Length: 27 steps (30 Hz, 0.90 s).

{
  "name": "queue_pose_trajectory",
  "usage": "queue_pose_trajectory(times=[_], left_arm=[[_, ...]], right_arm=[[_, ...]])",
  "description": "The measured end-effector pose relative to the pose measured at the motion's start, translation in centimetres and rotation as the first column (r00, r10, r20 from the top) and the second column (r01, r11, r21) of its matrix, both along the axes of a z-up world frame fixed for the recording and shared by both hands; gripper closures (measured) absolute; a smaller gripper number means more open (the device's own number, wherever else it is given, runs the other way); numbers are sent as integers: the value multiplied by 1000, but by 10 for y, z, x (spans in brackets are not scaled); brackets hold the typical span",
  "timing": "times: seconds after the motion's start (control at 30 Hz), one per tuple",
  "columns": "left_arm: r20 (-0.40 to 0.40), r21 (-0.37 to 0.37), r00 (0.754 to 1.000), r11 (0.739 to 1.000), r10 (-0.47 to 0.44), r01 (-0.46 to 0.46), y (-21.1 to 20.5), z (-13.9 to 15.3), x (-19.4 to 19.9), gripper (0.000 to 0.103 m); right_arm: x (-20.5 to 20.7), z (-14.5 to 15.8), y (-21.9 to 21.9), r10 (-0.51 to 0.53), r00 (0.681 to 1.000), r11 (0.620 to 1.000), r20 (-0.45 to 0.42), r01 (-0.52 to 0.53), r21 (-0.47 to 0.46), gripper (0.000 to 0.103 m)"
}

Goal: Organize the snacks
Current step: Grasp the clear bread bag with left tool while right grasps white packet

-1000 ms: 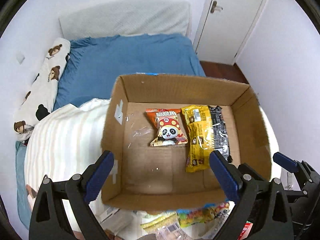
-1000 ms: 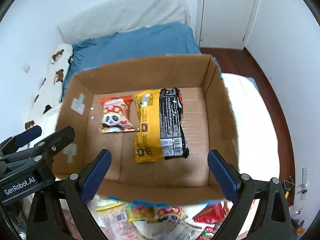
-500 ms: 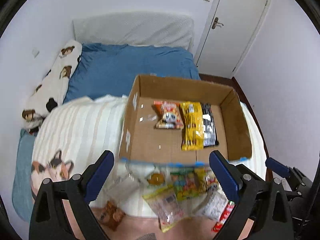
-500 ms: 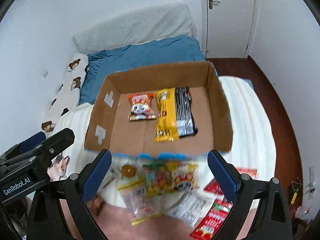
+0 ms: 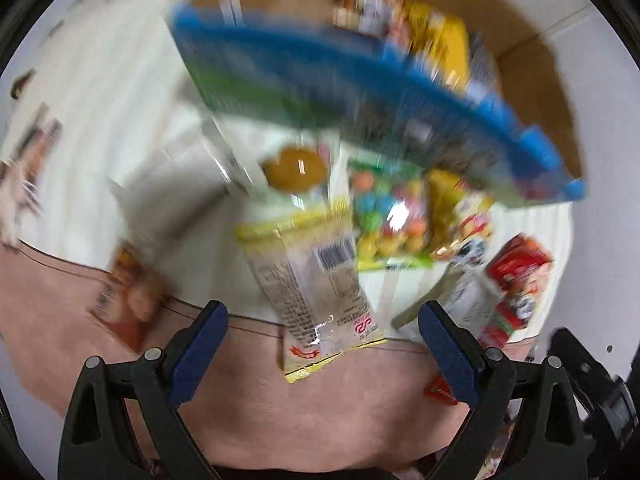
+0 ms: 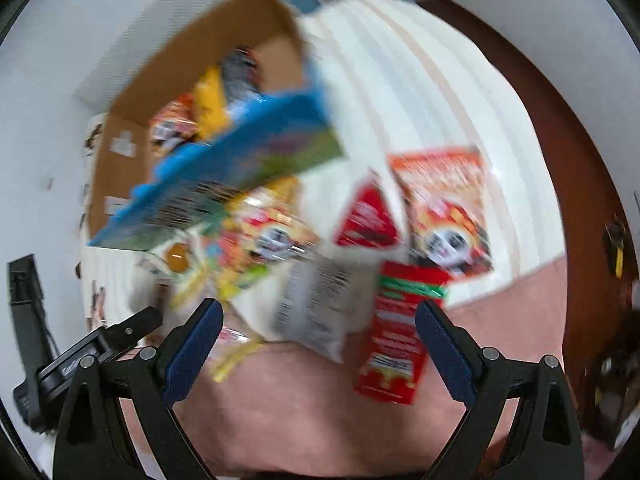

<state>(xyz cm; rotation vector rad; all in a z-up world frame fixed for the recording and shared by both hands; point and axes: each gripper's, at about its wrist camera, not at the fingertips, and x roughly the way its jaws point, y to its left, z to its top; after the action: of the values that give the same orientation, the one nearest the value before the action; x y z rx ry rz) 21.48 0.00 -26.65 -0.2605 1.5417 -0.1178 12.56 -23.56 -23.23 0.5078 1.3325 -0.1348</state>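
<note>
Snacks (image 5: pixel 320 276) lie loose before the cardboard box (image 6: pixel 120 168), directly ahead of both grippers' wide, empty jaws.

Motion blur leaves almost no text readable. A clear yellow-edged packet (image 5: pixel 316 280) shows a barcode and fine print too small to make out, with a red logo mark near its lower end. A red box (image 6: pixel 396 336) carries white lettering and a barcode, all smeared beyond reading.
</note>
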Motion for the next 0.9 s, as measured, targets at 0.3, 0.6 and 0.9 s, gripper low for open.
queue_pose_trajectory(times=[0.3,0.6,0.9], left_arm=[[-109,66,994,997,-28,35,-26,-67,11,32],[-67,123,983,976,-174,181,-5,-64,-48,49],[-80,77,992,991,-101,107,8,-73,-57,43]], right_arm=[[21,-59,13,11,993,997,-116,-2,74,4],[32,-115,50,90,974,996,-206,-92,0,30],[-16,-112,83,335,910,941,-246,-336,38,46]])
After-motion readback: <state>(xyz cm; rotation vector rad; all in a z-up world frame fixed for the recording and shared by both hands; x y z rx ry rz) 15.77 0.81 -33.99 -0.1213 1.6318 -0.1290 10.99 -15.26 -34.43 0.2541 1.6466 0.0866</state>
